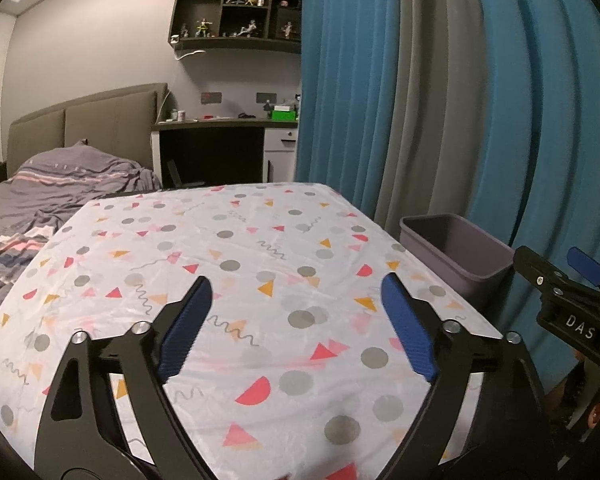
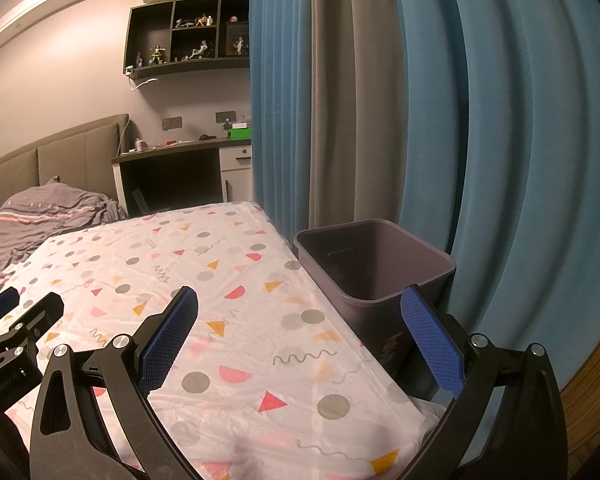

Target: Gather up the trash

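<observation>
1. In the left wrist view the left hand-held gripper [image 1: 296, 300] is seen spread wide over the patterned cloth [image 1: 236, 280], with nothing between its blue pads [image 1: 188, 328].
2. In the right wrist view the right hand-held gripper [image 2: 300, 320] is likewise spread wide and empty, its right pad lying across the near wall of the bin [image 2: 376, 276] in the picture.
3. The bin stands at the centre right of the right wrist view, just beside the right edge of the counter [image 2: 204, 396], with the blue curtain [image 2: 520, 160] close behind it. Its inside appears empty as far as can be seen.
4. No trash can be made out on the cloth in either view; the counter top is seen bare.
5. The step is judged to be either a search for the next piece or the end of the task, since both grippers are empty.
6. If more trash is to be found, a look beyond the counter is called for, perhaps toward the bed [image 1: 40, 200] at the left of the frame.
7. Open room is offered above the whole cloth. The tight spots are the counter's right edge, the bin rim and the curtain.
</observation>
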The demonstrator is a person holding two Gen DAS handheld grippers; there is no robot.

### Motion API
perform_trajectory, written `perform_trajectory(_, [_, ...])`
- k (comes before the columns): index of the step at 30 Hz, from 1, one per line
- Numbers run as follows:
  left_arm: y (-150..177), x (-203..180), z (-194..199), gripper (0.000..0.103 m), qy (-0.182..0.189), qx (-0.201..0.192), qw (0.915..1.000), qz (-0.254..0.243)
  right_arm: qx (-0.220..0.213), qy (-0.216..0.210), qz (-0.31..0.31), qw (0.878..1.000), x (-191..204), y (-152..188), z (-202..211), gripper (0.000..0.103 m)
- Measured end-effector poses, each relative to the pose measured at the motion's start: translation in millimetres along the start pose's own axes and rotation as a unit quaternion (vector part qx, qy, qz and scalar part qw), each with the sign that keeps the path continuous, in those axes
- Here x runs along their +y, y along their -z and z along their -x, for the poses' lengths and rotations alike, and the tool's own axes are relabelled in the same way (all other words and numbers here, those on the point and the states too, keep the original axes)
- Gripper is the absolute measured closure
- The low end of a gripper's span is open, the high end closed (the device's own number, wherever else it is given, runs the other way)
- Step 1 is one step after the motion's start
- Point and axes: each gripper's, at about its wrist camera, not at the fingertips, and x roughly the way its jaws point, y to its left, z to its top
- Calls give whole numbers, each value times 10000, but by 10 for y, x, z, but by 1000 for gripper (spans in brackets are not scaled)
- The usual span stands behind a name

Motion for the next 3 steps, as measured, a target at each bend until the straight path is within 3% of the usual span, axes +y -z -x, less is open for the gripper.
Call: perform_trajectory(3, [-7, 8, -6, 11, 11, 12, 10000, 19, 1, -7, -6, 10000, -6, -1, -3, 6])
